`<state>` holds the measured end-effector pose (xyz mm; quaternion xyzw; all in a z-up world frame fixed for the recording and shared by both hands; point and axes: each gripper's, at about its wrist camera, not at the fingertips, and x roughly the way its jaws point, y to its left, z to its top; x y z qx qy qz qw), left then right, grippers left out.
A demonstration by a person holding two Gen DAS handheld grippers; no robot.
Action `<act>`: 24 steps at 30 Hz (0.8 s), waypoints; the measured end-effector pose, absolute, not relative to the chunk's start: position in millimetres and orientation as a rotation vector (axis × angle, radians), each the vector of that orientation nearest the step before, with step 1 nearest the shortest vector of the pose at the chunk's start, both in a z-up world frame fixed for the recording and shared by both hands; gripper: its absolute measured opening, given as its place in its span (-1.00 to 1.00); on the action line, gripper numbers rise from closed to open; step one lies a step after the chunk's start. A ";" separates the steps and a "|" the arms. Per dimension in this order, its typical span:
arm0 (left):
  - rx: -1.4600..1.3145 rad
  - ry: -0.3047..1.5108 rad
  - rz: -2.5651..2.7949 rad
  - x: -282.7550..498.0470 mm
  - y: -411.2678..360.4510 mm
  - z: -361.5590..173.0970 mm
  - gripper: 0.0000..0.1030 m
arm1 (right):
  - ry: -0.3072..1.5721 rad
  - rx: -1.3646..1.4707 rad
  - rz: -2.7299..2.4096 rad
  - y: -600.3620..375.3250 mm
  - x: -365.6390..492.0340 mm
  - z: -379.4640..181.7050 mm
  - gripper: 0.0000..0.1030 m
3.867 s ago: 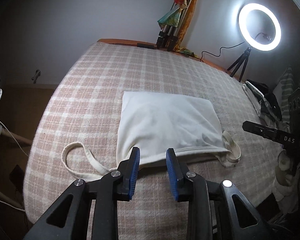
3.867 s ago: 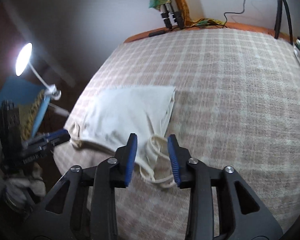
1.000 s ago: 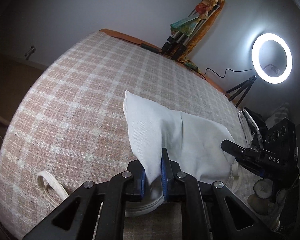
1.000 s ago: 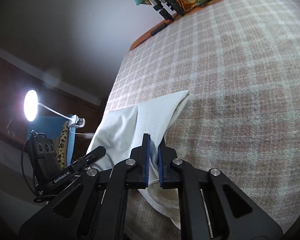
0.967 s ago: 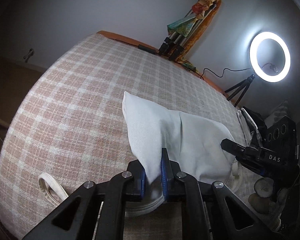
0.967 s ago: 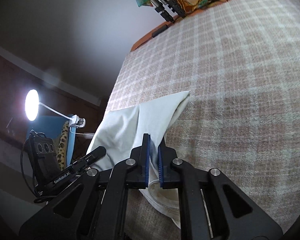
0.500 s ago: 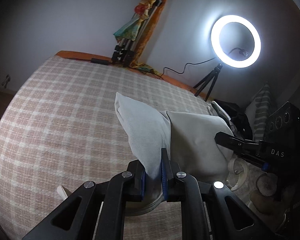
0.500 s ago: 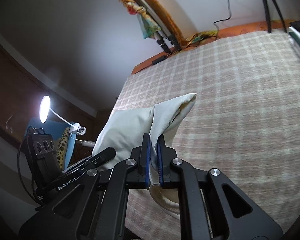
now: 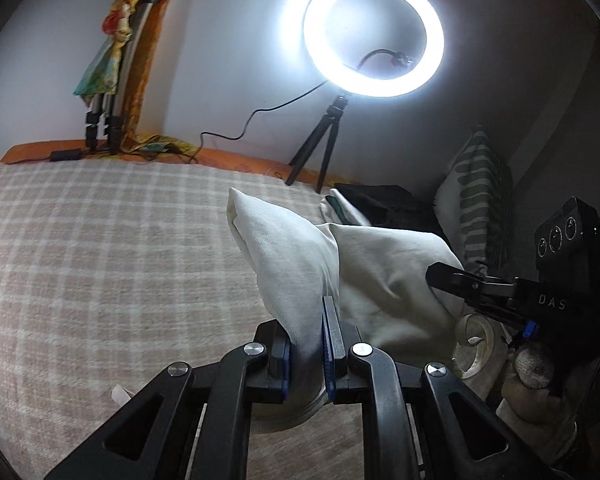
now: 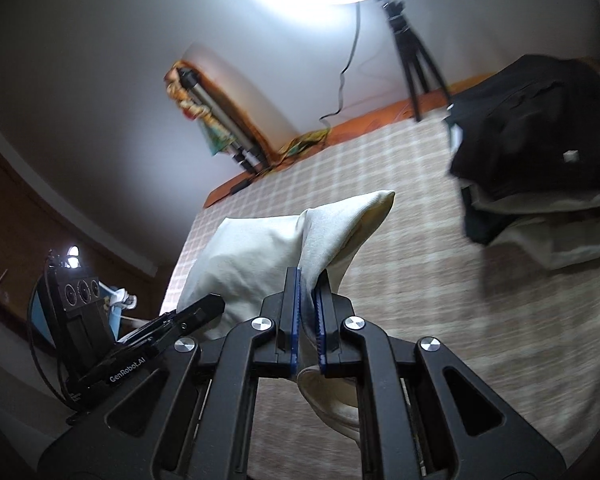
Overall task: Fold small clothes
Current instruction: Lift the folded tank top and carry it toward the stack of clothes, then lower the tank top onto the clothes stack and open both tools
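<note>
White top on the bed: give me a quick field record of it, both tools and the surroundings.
garment: white top, strap end lifted off the checked blanket
left tool: shut on the white top
right tool: shut on the white top
fabric between tools: hangs in a loose sag
far hem: cannot tell if it touches the blanket
other clothes: dark pile at the right
lighting: ring light on tripod
</note>
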<state>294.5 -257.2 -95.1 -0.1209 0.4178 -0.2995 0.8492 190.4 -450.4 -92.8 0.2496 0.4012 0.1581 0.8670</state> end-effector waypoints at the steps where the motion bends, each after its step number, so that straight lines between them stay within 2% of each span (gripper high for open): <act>1: -0.246 0.874 -0.644 297.3 -269.7 -92.6 -0.82 | 0.833 0.521 0.316 -460.9 189.5 -89.8 -0.85; 13: -0.137 0.796 -0.760 329.8 -403.3 -65.0 -0.82 | 0.732 0.438 0.157 -569.3 197.4 -49.8 -0.85; 24: -0.083 0.766 -0.754 383.3 -495.0 -74.1 -0.82 | 0.669 0.351 0.048 -643.8 244.8 -33.0 -0.85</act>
